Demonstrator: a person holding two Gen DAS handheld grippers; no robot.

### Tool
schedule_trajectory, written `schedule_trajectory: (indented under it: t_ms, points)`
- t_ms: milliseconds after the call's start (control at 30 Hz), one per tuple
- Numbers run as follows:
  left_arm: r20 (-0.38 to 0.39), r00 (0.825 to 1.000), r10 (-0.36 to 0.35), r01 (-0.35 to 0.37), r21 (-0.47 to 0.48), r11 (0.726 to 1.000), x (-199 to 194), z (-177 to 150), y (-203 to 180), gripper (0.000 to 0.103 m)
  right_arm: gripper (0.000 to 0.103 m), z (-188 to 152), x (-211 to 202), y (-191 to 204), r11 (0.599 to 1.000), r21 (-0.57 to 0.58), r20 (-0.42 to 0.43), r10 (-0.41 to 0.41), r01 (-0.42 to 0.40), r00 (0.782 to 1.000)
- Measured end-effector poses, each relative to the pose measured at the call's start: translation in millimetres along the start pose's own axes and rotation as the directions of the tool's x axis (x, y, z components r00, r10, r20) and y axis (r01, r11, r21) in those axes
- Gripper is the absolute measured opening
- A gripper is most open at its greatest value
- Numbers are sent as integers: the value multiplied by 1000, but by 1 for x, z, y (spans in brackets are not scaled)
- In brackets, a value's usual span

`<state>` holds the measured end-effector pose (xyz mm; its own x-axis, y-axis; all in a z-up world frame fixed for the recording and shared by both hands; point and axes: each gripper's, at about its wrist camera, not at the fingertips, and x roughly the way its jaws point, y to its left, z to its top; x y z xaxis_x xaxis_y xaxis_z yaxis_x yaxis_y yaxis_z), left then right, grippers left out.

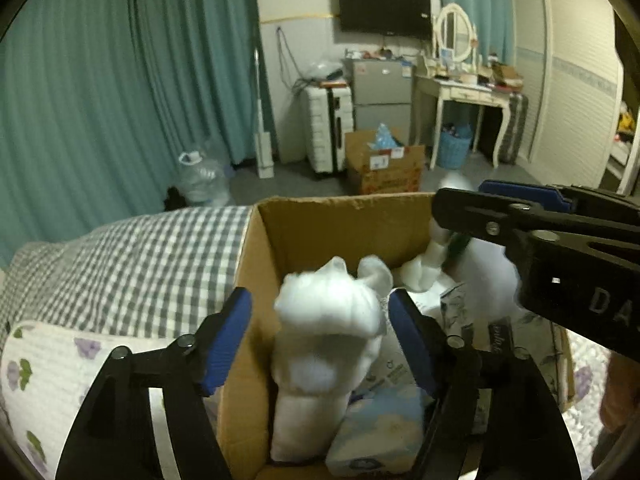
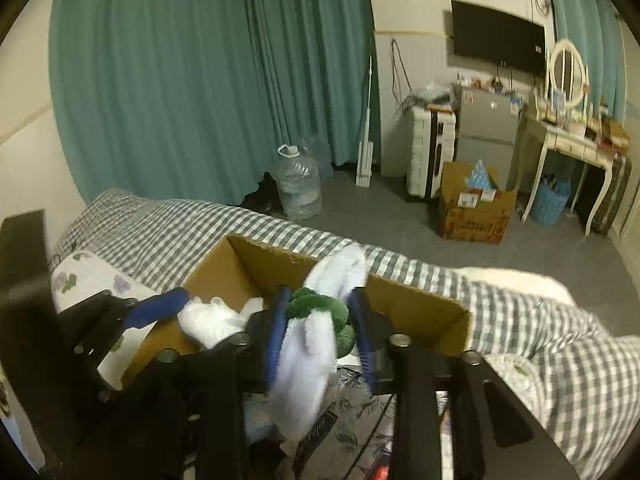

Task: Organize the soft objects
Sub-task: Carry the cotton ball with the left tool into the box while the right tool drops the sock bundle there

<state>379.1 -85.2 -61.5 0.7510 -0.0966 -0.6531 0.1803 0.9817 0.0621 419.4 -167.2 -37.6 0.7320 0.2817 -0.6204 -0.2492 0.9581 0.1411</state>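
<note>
Your box (image 1: 256, 280) sits near on the bed (image 1: 140, 256); you're dropping plush in. Left gripper (image 1: 320, 344) gapes around the white toy (image 1: 328, 320), unpinched. Right gripper (image 2: 320, 340), part open, brackets the green-white toy (image 2: 316, 344); next, let both fall, withdraw

Hidden or unclear, for your check:
- The white plush toy (image 1: 328, 344) is blurring at its head; its base is dropping behind a pale blue packet (image 1: 378, 436).
- The second white toy (image 2: 308, 364), with its green part, is smearing; you cannot tell whether the pads are pressing it.
- The right gripper (image 1: 460, 200) is being cut by the left view's edge.
- The cardboard box (image 2: 416, 300) floor is lying buried under printed wrappers, print unreadable.
</note>
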Motion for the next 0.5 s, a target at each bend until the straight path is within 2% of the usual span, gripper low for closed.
schedule_trajectory:
  t_ms: [67,133,300,400,500]
  points:
    - [-1,1000,-13,13,-5,1000,-5,1,1,74,64,1,1,1,1000,19,0,-16,16,1000]
    - [-1,1000,-7,7,4,1000,-11,3,-2,74,74,5,1,0,999,23,7,-32,32,999]
    - [15,1000,-10,11,-10,1000,-45,14,-2,74,75,16,-27,-2,996,37,43,-82,81,996]
    - [52,999,-7,8,-14,1000,-84,23,-2,74,76,25,-65,-2,993,42,79,-117,113,990]
    - [121,993,0,1,-6,1000,-138,35,-1,74,77,39,-121,5,987,23,128,-161,160,979]
